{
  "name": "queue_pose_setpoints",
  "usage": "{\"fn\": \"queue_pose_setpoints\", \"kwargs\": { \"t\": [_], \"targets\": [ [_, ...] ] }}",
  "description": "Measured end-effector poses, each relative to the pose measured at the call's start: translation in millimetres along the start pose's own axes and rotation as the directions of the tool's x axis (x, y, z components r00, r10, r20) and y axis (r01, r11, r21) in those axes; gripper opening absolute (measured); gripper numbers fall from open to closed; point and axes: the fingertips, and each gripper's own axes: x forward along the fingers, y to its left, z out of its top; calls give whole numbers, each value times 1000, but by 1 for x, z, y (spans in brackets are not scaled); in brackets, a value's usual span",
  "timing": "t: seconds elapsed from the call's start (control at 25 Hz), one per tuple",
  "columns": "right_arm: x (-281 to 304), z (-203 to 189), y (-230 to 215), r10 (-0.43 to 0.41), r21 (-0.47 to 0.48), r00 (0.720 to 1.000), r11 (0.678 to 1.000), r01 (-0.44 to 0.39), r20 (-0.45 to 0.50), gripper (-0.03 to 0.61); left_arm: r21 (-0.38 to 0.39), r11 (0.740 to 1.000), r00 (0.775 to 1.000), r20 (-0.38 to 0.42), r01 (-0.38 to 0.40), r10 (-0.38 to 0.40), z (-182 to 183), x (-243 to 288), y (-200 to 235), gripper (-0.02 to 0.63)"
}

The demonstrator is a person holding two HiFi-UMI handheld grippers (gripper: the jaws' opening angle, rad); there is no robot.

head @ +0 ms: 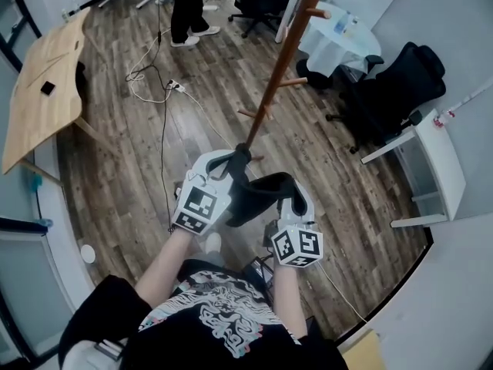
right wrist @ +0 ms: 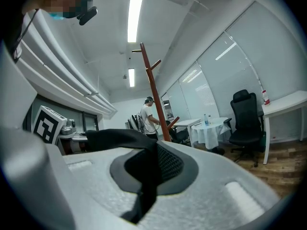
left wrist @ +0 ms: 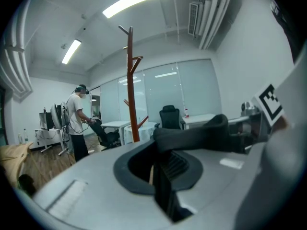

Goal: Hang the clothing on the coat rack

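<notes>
A black garment (head: 258, 192) is stretched between my two grippers, just in front of my chest. My left gripper (head: 231, 163) is shut on its left end, right at the foot of the brown coat rack pole (head: 281, 60). My right gripper (head: 290, 189) is shut on its right end. In the left gripper view the black cloth (left wrist: 201, 131) runs out of the shut left gripper (left wrist: 160, 172) toward the right, and the coat rack (left wrist: 130, 85) stands ahead with bare pegs. In the right gripper view the cloth (right wrist: 120, 138) hangs from the shut right gripper (right wrist: 148, 172), with the rack (right wrist: 154, 97) beyond.
A person (head: 187, 6) stands farther back by floor cables (head: 150, 75). A wooden table (head: 42, 91) is at the left. A white-draped round table (head: 339, 41), a black office chair (head: 397, 83) and a white desk (head: 435, 164) stand to the right of the rack.
</notes>
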Motion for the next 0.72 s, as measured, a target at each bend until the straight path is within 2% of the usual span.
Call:
{"fn": "queue_pose_setpoints", "kwargs": {
  "t": [0.36, 0.72],
  "targets": [
    [24, -5, 6, -18, -14, 1000, 1000, 18, -7, 2, -16, 1000, 1000, 4, 13, -13, -8, 9, 24, 6],
    [30, 8, 4, -30, -45, 999, 999, 31, 10, 2, -22, 999, 999, 26, 27, -27, 2, 15, 29, 6]
  ]
}}
